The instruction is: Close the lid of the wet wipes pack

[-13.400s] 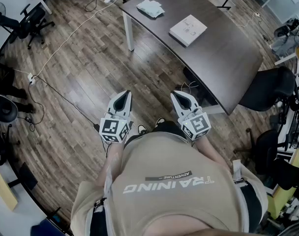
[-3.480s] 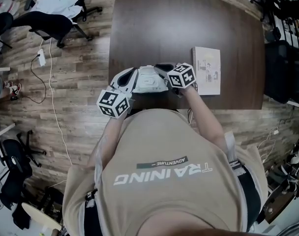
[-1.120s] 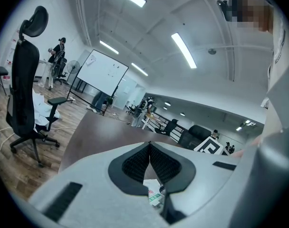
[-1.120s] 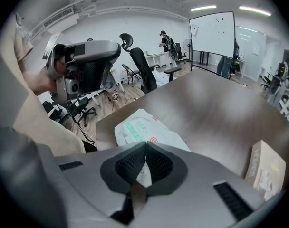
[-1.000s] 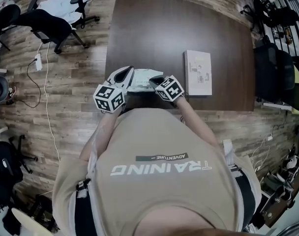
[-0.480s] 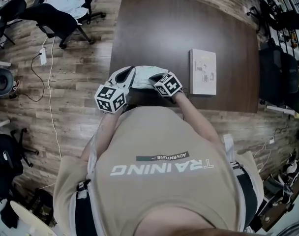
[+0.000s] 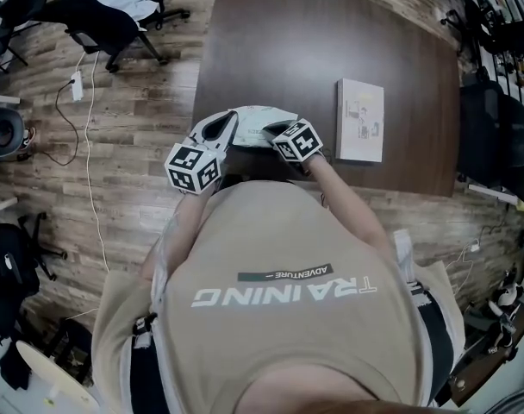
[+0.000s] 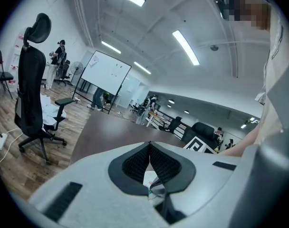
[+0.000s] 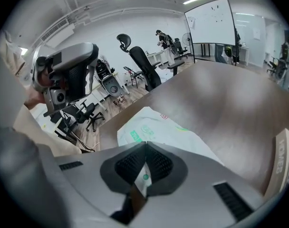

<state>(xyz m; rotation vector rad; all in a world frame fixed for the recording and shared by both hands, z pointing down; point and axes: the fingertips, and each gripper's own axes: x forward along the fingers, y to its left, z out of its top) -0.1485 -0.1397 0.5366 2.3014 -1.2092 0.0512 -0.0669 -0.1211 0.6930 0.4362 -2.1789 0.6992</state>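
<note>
The wet wipes pack (image 7: 260, 119), white with green print, lies on the dark brown table (image 7: 331, 50) near its front left corner. In the head view, my left gripper (image 7: 233, 118) is at the pack's left end and my right gripper (image 7: 265, 131) points down at its near right part. In the left gripper view the left gripper (image 8: 149, 144) has its jaws meeting at the tips, with a bit of the pack (image 8: 150, 178) showing behind them. The right gripper (image 9: 145, 144) is shut, close over the pack (image 9: 158, 127). I cannot make out the lid.
A flat white box (image 7: 360, 121) lies on the table right of the pack, also visible as the white box (image 9: 280, 163) in the right gripper view. Office chairs (image 7: 107, 20) and a cable stand on the wooden floor to the left. Bags and chairs sit past the table's right edge.
Long before, the person stood away from the table; now both grippers are at the pack. Over the last second the right gripper sank a little toward the pack; the left stayed put.
</note>
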